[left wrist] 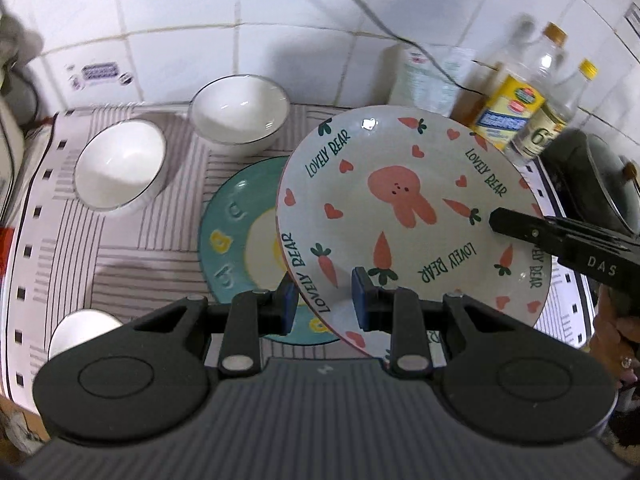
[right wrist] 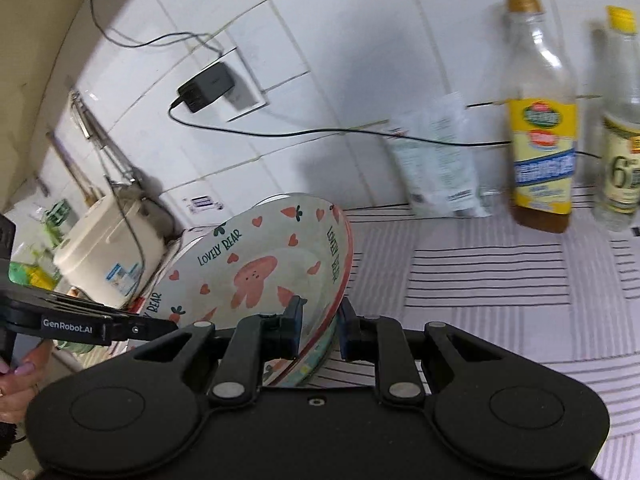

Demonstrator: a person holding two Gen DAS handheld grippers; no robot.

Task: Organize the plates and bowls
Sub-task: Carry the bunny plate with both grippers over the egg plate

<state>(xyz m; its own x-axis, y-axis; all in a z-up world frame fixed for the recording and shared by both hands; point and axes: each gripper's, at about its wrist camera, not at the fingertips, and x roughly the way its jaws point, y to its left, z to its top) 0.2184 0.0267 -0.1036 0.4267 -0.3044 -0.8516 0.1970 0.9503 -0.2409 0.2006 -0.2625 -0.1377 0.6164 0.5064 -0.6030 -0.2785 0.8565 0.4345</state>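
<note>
A bunny plate (left wrist: 400, 184) printed "LOVELY BEAR" is held tilted above the striped mat (left wrist: 132, 248). My left gripper (left wrist: 324, 304) is shut on its near rim. My right gripper (right wrist: 320, 330) is shut on the opposite rim of the same bunny plate (right wrist: 256, 276), and one of its fingers (left wrist: 520, 226) reaches in from the right in the left wrist view. A teal plate (left wrist: 236, 236) lies flat on the mat, partly hidden under the raised plate. Three white bowls stand on the mat: one at the left (left wrist: 120, 168), one at the back (left wrist: 240, 110), one at the near left (left wrist: 84, 332).
Bottles (right wrist: 540, 140) and a white pouch (right wrist: 440, 160) stand against the tiled wall at the back right. A dark pot with a lid (left wrist: 592, 184) sits at the far right. A cream rice cooker (right wrist: 108, 248) stands at the mat's left end. A charger (right wrist: 208, 86) and its cable hang on the wall.
</note>
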